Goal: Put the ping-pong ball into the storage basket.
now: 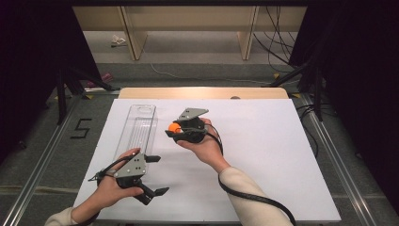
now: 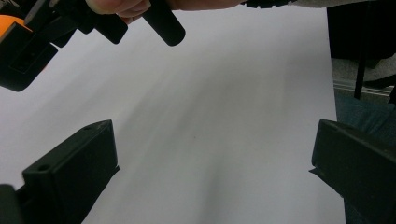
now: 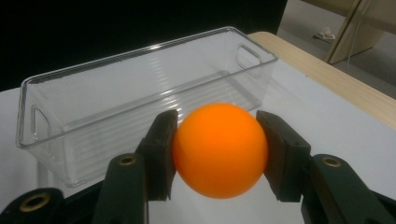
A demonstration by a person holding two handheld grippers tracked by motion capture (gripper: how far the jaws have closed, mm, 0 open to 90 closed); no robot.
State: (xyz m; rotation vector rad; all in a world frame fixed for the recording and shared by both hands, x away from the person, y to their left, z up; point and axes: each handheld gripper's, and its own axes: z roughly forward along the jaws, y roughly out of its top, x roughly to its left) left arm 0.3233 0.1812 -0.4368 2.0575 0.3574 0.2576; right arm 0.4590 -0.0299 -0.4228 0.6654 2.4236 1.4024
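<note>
An orange ball (image 3: 219,149) sits clamped between the two jaws of my right gripper (image 1: 172,130), which is shut on it. The ball (image 1: 174,127) hangs just above the white table, right beside the long clear plastic bin (image 1: 136,129). In the right gripper view the empty bin (image 3: 140,107) lies directly beyond the ball. My left gripper (image 1: 157,175) is open near the table's front left, its jaws spread wide with nothing between them. The left gripper view (image 2: 212,158) looks across bare white table, with the right gripper and ball (image 2: 11,25) at its top left.
The white sheet (image 1: 263,155) covers most of the table, with wide free room to the right. A wooden table edge (image 1: 202,92) runs along the back. Dark stands and cables (image 1: 301,70) flank the table, and a black cable (image 1: 249,195) trails from my right gripper.
</note>
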